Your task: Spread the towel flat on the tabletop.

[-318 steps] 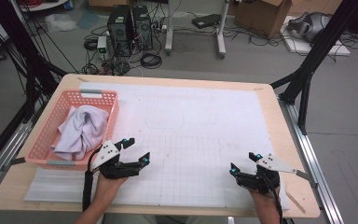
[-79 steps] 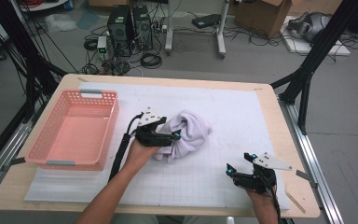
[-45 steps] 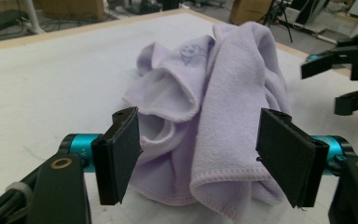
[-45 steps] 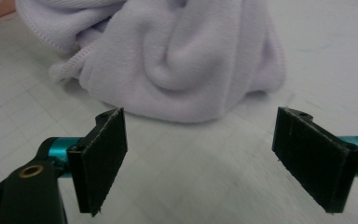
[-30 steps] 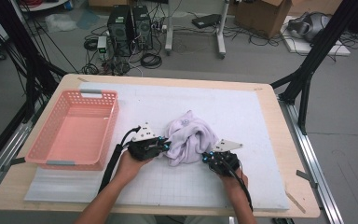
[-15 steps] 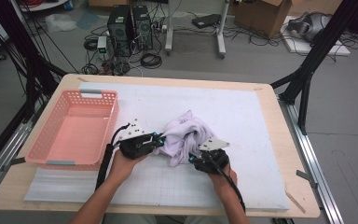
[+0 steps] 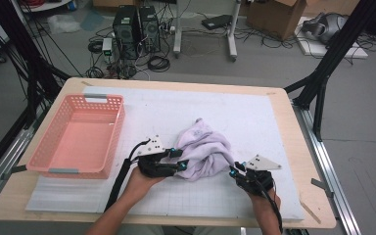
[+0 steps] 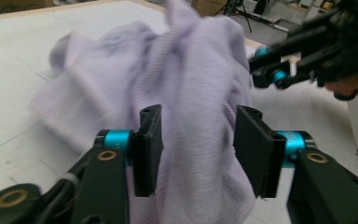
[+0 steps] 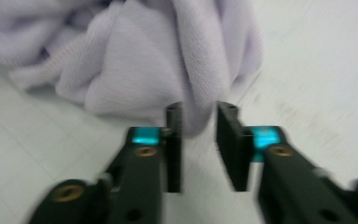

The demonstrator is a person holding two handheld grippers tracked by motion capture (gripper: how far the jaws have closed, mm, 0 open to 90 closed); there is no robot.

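A crumpled lilac cloth (image 7: 203, 152) lies on the white mat in the middle of the table. My left gripper (image 7: 181, 159) is at its left edge. In the left gripper view the cloth (image 8: 177, 70) hangs loosely between that gripper's (image 8: 198, 126) jaws, which have just been opening and stand apart. My right gripper (image 7: 234, 170) is at the cloth's lower right corner. Its jaws have also just been opening. In the right gripper view the right gripper (image 9: 199, 116) stands open, with a fold of the cloth (image 9: 135, 60) reaching the gap's mouth. The right gripper (image 8: 265, 70) also appears beyond the cloth.
An empty pink basket (image 7: 78, 169) stands on the left of the table. The white gridded mat (image 7: 176, 107) covers most of the wooden tabletop. Computer towers, cables and boxes lie on the floor beyond the far edge.
The right gripper has pulled back to the right and toward the near edge, away from the cloth. Both pairs of jaws have let go, and the cloth has settled onto the mat.
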